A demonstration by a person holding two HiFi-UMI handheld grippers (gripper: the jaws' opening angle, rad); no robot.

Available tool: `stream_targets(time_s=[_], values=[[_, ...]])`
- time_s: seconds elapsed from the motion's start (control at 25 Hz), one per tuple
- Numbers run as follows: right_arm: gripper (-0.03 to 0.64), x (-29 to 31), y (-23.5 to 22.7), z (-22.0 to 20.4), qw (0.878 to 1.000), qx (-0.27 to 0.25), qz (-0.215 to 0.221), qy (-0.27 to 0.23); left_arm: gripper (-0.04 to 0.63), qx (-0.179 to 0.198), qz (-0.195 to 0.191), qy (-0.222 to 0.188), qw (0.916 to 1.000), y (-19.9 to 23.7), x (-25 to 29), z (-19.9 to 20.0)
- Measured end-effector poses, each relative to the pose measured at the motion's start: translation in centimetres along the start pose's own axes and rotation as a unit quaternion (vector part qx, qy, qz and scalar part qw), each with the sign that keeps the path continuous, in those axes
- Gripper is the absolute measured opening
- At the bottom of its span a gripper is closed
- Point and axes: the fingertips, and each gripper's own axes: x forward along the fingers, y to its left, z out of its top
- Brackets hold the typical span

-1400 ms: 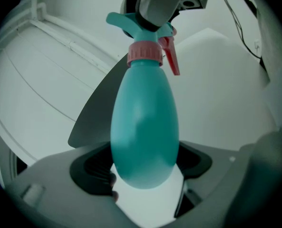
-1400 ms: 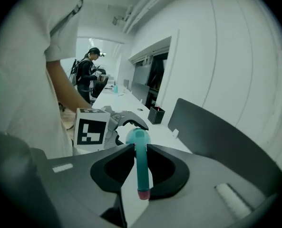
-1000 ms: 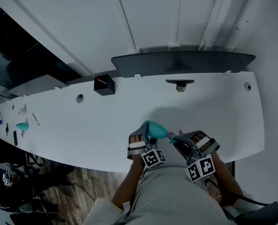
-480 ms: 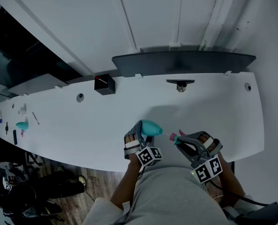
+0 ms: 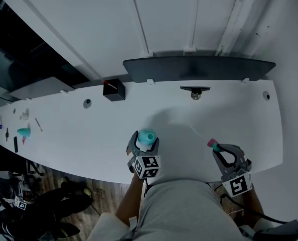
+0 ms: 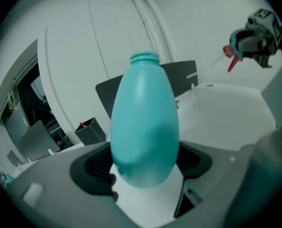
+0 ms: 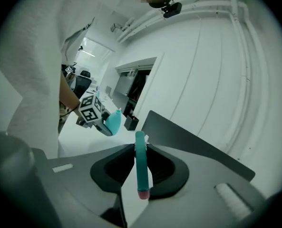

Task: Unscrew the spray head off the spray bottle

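Bottle (image 6: 145,122), neck bare & pointing up, sits btwn the left gripper's (image 5: 143,143) fingers (image 6: 91,167), which pinch its wide belly above the counter (image 5: 78,129). Spray head (image 7: 140,167) is off it, well apart to the right. It is clamped btwn the right gripper's (image 5: 216,147) near-closed fingers (image 7: 169,170).

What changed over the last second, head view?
The spray head has come off the bottle: joined a second ago, now well apart. The right gripper carried the head off to the right; the left gripper shifted the bottle left and turned it neck-up. Unchanged: both grips, the table, the black box.
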Motion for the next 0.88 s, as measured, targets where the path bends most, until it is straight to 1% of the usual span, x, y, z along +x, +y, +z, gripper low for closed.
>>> stream_targets(time_s=[0.08,0.16,0.28,0.36,0.44,0.6,0.72,0.88], values=[[0.084,1.5,0.0,0.0,0.999,0.031,-0.033,0.008,0.394,-0.016,-0.019,-0.035,0.9991,-1.2,-0.8,2.1],[0.084,3.5,0.3,0.5,0.996,0.066,-0.06,0.005,0.394,-0.045,-0.041,-0.063,0.9961,-2.5,-1.6,3.9],[0.084,6.0,1.3,1.5,0.99,0.113,-0.088,-0.011,0.394,-0.111,-0.078,-0.096,0.9862,-4.0,-3.0,5.6],[0.084,6.9,2.0,1.7,0.984,0.144,-0.106,-0.02,0.394,-0.135,-0.094,-0.108,0.9805,-4.5,-3.9,6.0],[0.084,7.2,2.6,1.9,0.979,0.163,-0.118,-0.019,0.394,-0.135,-0.108,-0.115,0.9781,-4.8,-4.8,6.2],[0.084,6.8,3.6,1.5,0.974,0.185,-0.133,-0.001,0.394,-0.129,-0.14,-0.131,0.973,-5.9,-6.3,6.3],[0.084,5.9,4.4,1.1,0.97,0.192,-0.146,0.003,0.394,-0.117,-0.16,-0.136,0.9706,-7.3,-7.1,6.0],[0.084,3.9,5.2,1.9,0.97,0.193,-0.147,-0.017,0.394,-0.112,-0.156,-0.137,0.9718,-8.7,-9.2,5.8]])
